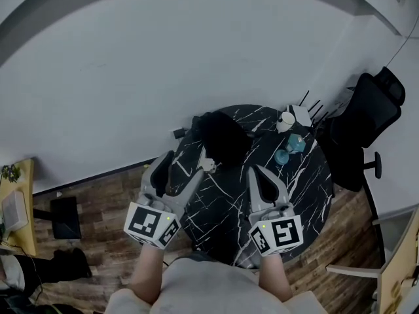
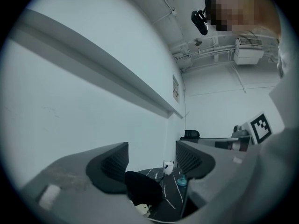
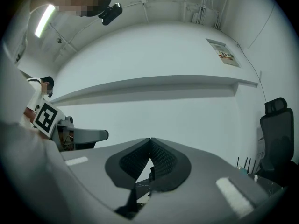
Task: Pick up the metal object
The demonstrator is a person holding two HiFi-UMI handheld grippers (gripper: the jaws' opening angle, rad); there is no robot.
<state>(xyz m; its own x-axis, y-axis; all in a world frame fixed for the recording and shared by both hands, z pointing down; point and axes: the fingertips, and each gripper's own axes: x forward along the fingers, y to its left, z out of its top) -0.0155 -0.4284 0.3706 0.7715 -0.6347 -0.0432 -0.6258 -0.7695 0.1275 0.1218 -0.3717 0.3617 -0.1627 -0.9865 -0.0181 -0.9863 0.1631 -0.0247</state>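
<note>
Head view: the approach is in hand. The left gripper [image 1: 180,170] is held with jaws spread, the right gripper [image 1: 260,175] with jaws pressed together, both empty. The small pale piece [image 1: 208,167], presumably the metal object, lies on the worktop [image 1: 222,205] just ahead of the left gripper; lowering around it is called for.

the grey two-jaw left gripper [image 1: 183,167] hovers over the round black marble table's [image 1: 226,205] near left rim, jaws apart, empty; the grey two-jaw right gripper [image 1: 261,178] beside it, over the table's near side, has its jaws pressed together.

1. My head view looks steeply down on the round table [image 1: 222,205] from well above.
2. My left gripper view skims low across that table toward the wall [image 2: 93,115].
3. My right gripper view tilts up at the same wall.
</note>
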